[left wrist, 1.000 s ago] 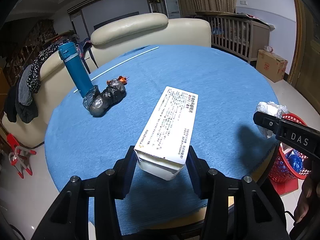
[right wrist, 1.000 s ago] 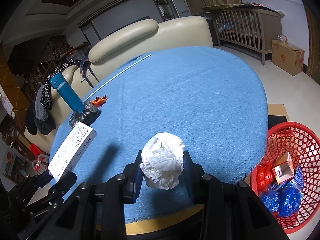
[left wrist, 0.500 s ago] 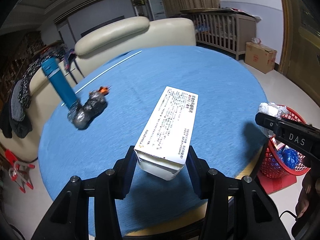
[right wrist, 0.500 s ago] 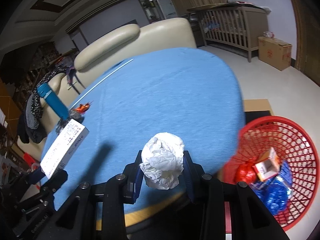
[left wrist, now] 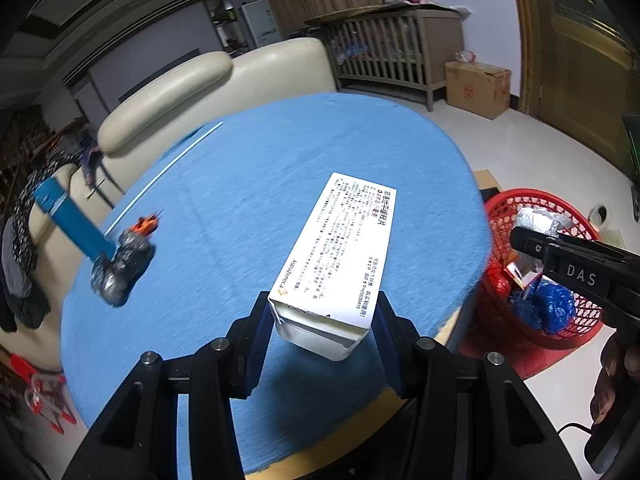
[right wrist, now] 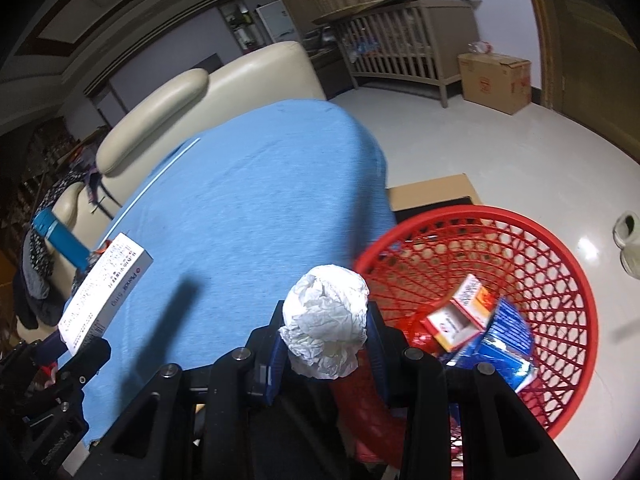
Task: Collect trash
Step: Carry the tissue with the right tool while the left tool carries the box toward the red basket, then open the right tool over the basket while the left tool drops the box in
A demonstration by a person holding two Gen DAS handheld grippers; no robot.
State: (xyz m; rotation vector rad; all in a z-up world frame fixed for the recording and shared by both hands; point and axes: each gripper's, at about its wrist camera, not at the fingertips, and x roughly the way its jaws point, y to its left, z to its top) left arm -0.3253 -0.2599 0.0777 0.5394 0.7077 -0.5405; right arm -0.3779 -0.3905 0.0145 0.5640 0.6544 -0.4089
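My left gripper (left wrist: 322, 322) is shut on a long white medicine box (left wrist: 340, 252) and holds it above the blue table (left wrist: 248, 168). My right gripper (right wrist: 326, 340) is shut on a crumpled white paper ball (right wrist: 326, 320), at the table's right edge beside the rim of the red trash basket (right wrist: 560, 264). The basket stands on the floor and holds a small red-and-white box (right wrist: 460, 316) and blue wrappers (right wrist: 508, 344). In the left wrist view the right gripper (left wrist: 532, 236) is over the basket (left wrist: 520, 200). A dark crumpled bag (left wrist: 122, 264) lies on the table's left side.
A blue bottle (left wrist: 68, 216) leans beside the dark bag. A white rod (left wrist: 164, 172) lies across the table's far left. A cream sofa (left wrist: 200, 84) stands behind the table. A cardboard box (right wrist: 496, 80) and a crib (right wrist: 404, 48) stand on the floor at the back right.
Both grippers have swung right toward the basket, each holding its item. The right gripper has moved from over the table to its right edge, next to the basket rim.
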